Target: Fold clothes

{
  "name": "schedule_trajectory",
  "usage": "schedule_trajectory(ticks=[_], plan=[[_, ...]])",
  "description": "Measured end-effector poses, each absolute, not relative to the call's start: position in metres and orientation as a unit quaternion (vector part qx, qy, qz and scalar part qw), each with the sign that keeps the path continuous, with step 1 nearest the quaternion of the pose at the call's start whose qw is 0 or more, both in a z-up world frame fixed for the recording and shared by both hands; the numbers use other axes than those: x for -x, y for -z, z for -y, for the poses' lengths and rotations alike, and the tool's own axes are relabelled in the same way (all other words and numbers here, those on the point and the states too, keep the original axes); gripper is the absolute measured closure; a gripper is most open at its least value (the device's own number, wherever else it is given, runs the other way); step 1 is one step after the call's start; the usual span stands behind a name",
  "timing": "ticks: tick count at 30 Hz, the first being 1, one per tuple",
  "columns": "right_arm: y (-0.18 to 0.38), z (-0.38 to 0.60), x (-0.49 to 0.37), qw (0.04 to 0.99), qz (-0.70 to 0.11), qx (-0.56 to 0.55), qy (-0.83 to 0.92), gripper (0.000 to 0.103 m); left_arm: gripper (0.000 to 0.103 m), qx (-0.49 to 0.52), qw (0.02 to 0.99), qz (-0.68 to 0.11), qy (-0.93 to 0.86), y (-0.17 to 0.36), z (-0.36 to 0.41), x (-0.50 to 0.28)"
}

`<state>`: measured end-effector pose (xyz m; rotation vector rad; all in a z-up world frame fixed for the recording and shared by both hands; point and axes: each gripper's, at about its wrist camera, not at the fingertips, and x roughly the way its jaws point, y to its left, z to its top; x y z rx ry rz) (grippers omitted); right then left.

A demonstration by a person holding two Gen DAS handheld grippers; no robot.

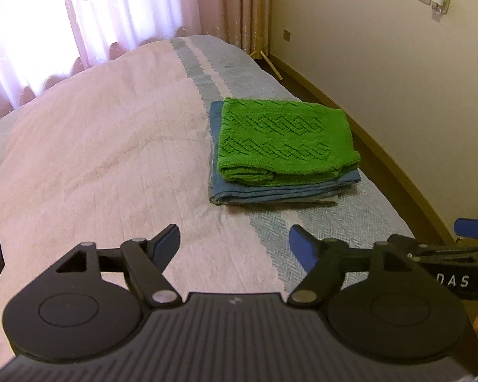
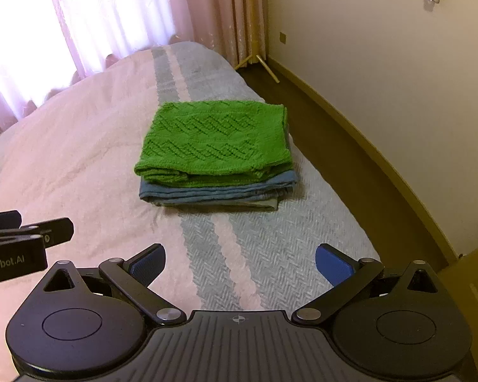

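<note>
A folded green knitted garment (image 1: 283, 140) lies on top of a folded blue garment (image 1: 280, 191) on the bed; the pile also shows in the right wrist view, the green one (image 2: 216, 140) over the blue one (image 2: 216, 192). My left gripper (image 1: 234, 245) is open and empty, held above the bed in front of the pile and apart from it. My right gripper (image 2: 240, 262) is open and empty, also short of the pile. The right gripper's blue fingertip (image 1: 473, 229) shows at the right edge of the left wrist view.
The bed has a pink cover (image 1: 95, 159) and a blue-grey striped blanket (image 2: 255, 254). The bed's right edge drops to a dark floor (image 2: 350, 146) along a cream wall (image 2: 382, 47). Pink curtains (image 1: 111, 9) hang behind. A wooden stand (image 2: 255, 54) is in the corner.
</note>
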<state>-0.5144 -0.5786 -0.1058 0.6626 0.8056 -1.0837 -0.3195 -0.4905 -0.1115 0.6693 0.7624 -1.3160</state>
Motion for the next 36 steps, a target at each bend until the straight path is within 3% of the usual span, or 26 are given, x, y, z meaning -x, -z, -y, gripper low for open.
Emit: schedule_trajectory(ticks=[12,36], plan=[[0.111,0.573,0.515,0.72,-0.372,-0.317,0.494,0.0,0.024,-0.295,0.677,-0.315,0.597,0.107,0.479,0.312],[0.136,0.586,0.502,0.718,-0.396,-0.322,0.474,0.0,0.024,-0.328,0.67,-0.356,0.563,0.142,0.489,0.314]])
